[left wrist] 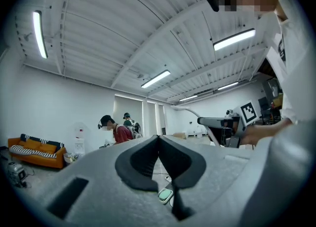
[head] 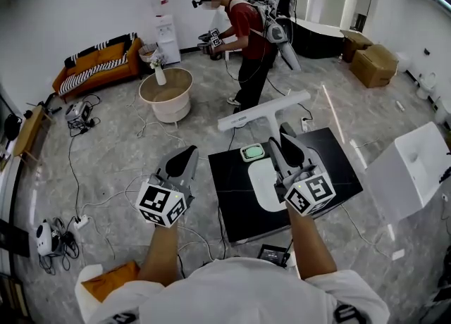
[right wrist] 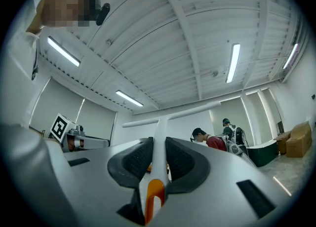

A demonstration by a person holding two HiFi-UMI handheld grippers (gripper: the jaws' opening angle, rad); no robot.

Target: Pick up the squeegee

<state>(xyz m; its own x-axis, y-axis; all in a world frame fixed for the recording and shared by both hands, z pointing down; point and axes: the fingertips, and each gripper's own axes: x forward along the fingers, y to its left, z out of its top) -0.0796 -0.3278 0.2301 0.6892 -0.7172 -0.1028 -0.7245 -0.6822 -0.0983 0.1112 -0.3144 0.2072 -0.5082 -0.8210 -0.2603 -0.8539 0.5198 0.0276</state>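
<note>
The right gripper (right wrist: 159, 141) is clamped on the squeegee (right wrist: 161, 125), with the handle pinched between its jaws and the blade crossing just beyond their tips. The left gripper's (left wrist: 159, 138) jaws are together, holding nothing.

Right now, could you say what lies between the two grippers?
Head view: between left gripper and right gripper, only a small green pad, down on the black table.

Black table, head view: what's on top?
A white board and a small green-and-white pad lie on the black table. The right hand-held gripper holding the squeegee hides part of the board.
</note>
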